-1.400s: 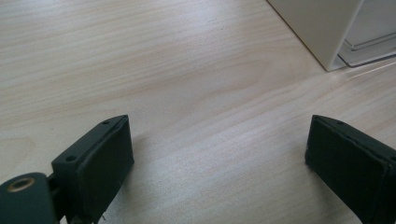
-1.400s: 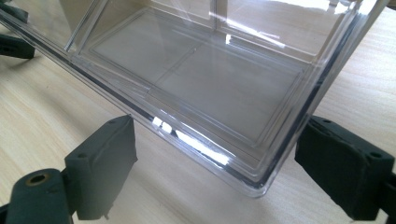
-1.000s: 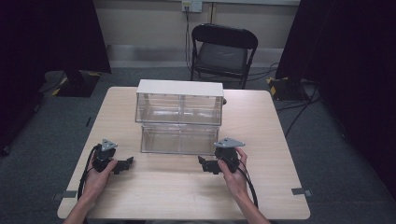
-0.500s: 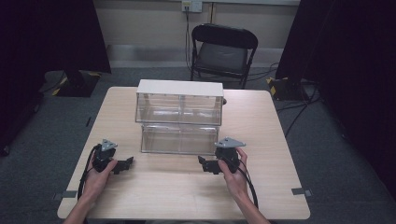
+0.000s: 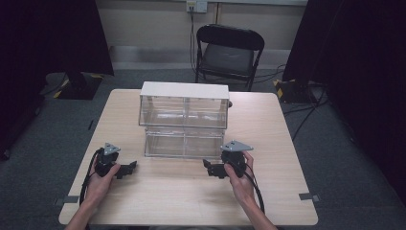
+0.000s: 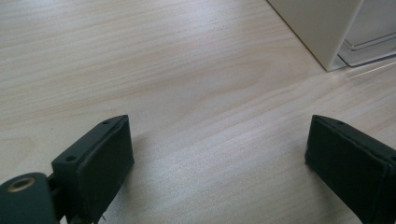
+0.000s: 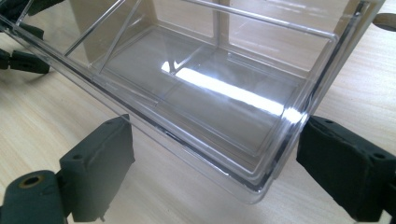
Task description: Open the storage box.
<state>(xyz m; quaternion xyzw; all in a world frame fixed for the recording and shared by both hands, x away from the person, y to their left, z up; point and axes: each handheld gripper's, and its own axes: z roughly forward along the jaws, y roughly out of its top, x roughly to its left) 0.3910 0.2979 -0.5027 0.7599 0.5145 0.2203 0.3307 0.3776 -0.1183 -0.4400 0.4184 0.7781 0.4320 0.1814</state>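
A drawer cabinet (image 5: 184, 90) with a white top stands mid-table, and its clear lower drawer (image 5: 185, 143) is pulled out toward me. My left gripper (image 5: 127, 170) rests on the table left of the drawer, open, with nothing between its jaws. In the left gripper view the gripper (image 6: 219, 154) faces bare wood, with the cabinet's white corner (image 6: 322, 28) at the upper right. My right gripper (image 5: 209, 168) lies open near the drawer's front right. In the right gripper view the gripper (image 7: 210, 172) has its jaws on either side of the drawer's corner (image 7: 266, 182), apart from it. The drawer looks empty.
The wooden table (image 5: 268, 124) has bare room on both sides of the cabinet and along the near edge. A black folding chair (image 5: 227, 52) stands behind the far edge. Cables trail from both grippers toward me. The left gripper's jaws (image 7: 18, 60) show far off in the right gripper view.
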